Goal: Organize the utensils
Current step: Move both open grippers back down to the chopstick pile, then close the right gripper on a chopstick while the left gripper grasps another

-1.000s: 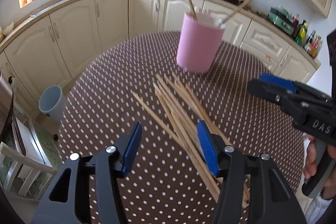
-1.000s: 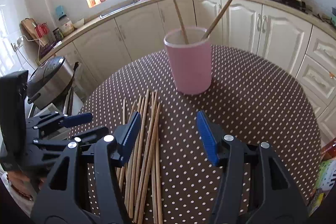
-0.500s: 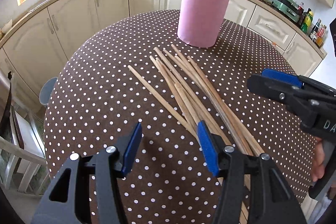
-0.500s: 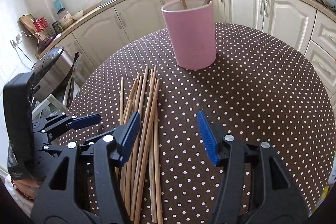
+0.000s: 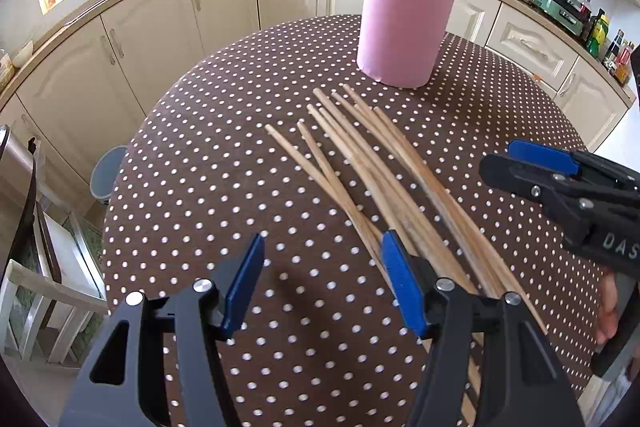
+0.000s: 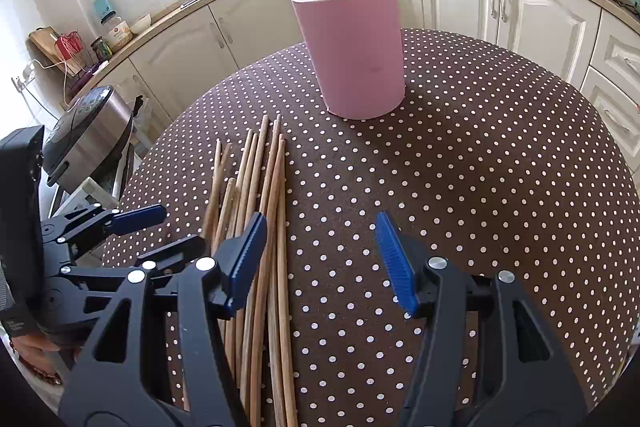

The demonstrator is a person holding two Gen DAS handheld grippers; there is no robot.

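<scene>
— Where are the chopsticks point(image 5: 372, 163)?

— Loose in a rough bundle on the dotted worktop point(image 5: 224, 155), just in front of the pink holder point(image 5: 404, 31). Two more already stand inside the holder, leaning against its rim.

— What's different from a second ago?

— Both views sit nearer the cloth and the bundle fills more of each, so both hands have come down toward it. The left tongs point(image 5: 320, 287) have just been opening wider; nothing lies between their blue pads, and the sticks run under the right-hand pad. The right tongs point(image 6: 320, 263) are spread too and hold nothing, with the bundle passing beneath their left-hand pad.

— So what does that mean for tidying up?

— I'd say it's the approach to a pick-up. Neither pair straddles a stick yet, so each needs to shift sideways over the bundle before closing. Most of the job is left.
</scene>
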